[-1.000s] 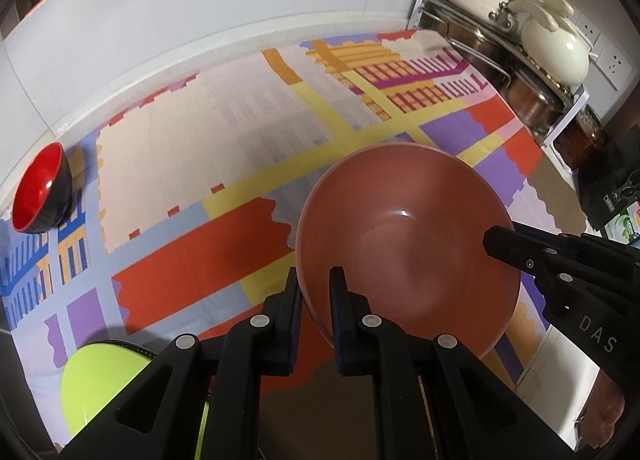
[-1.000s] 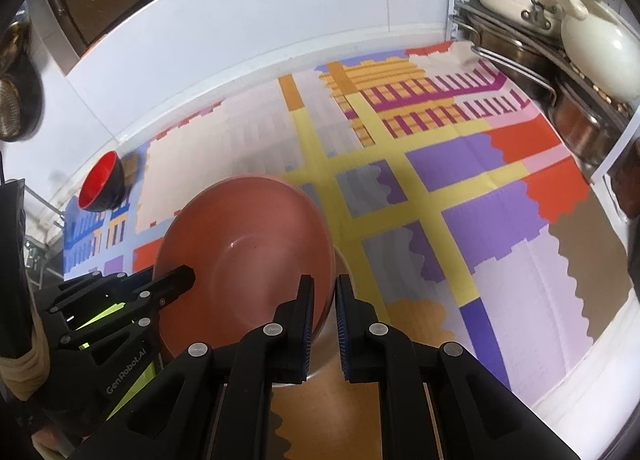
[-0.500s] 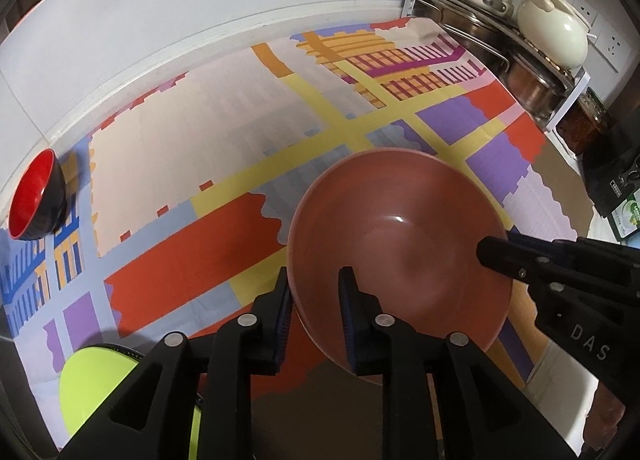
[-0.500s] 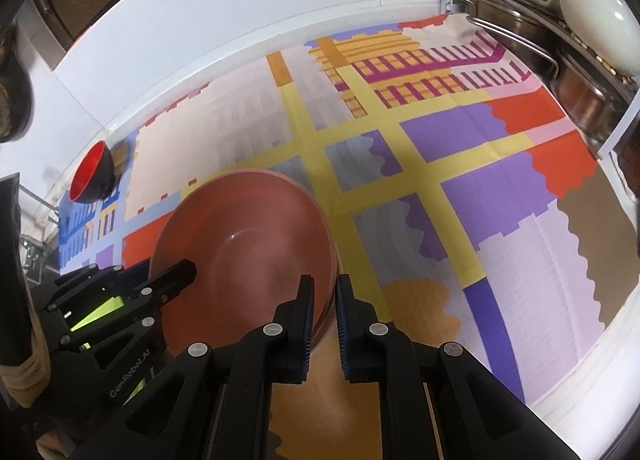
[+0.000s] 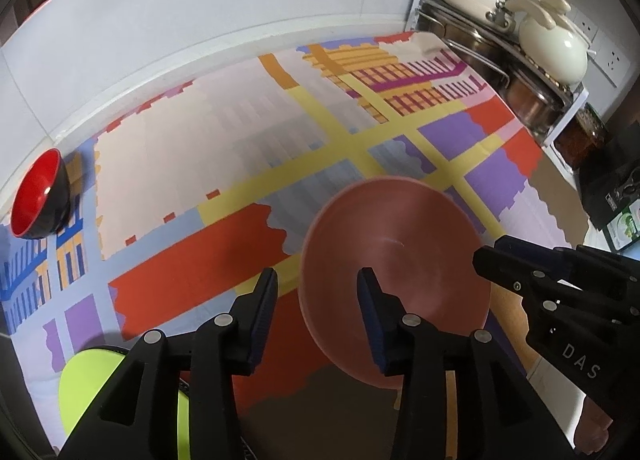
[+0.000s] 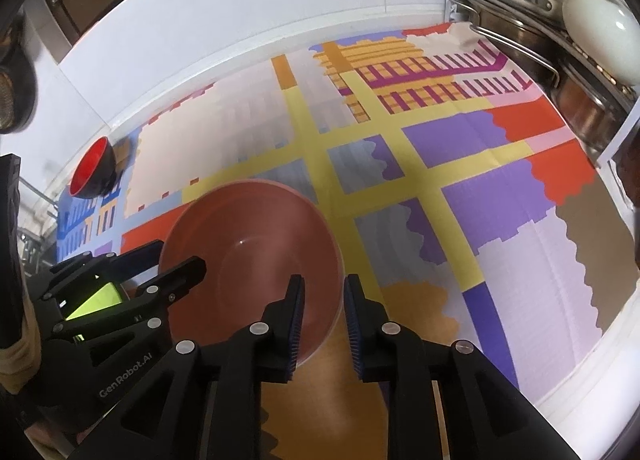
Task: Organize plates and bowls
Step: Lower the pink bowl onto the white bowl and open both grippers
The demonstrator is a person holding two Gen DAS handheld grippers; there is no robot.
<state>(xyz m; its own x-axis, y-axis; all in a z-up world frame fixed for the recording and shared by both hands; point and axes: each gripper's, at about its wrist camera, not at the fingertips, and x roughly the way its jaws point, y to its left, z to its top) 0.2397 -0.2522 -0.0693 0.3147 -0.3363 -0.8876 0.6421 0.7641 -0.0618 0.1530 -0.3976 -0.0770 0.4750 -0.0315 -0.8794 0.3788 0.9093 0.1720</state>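
A wide terracotta-pink bowl [image 5: 400, 260] [image 6: 248, 244] sits motion-blurred over the patterned cloth [image 5: 180, 148]. My left gripper [image 5: 316, 300] [image 6: 180, 258] straddles its left rim; the jaws are opening and the pads stand off the rim. On the opposite rim, my right gripper [image 6: 322, 300] [image 5: 486, 258] is also opening, with the rim in the gap but not pressed. A red bowl with a black outside [image 5: 36, 196] [image 6: 94, 170] lies tilted at the far left by the wall. A lime-green dish [image 5: 84, 384] [image 6: 96, 298] sits under my left gripper.
A metal rack with pots and a cream kettle [image 5: 548, 48] [image 6: 592, 12] fills the back right corner. A white wall [image 5: 200, 20] runs along the back. The counter's white edge [image 6: 580, 372] lies near right. A dark box [image 5: 612, 188] stands beside the rack.
Both grippers have parted their jaws from the pink bowl's rim, the left wider than the right. The bowl has sunk toward the cloth and now looks blurred.
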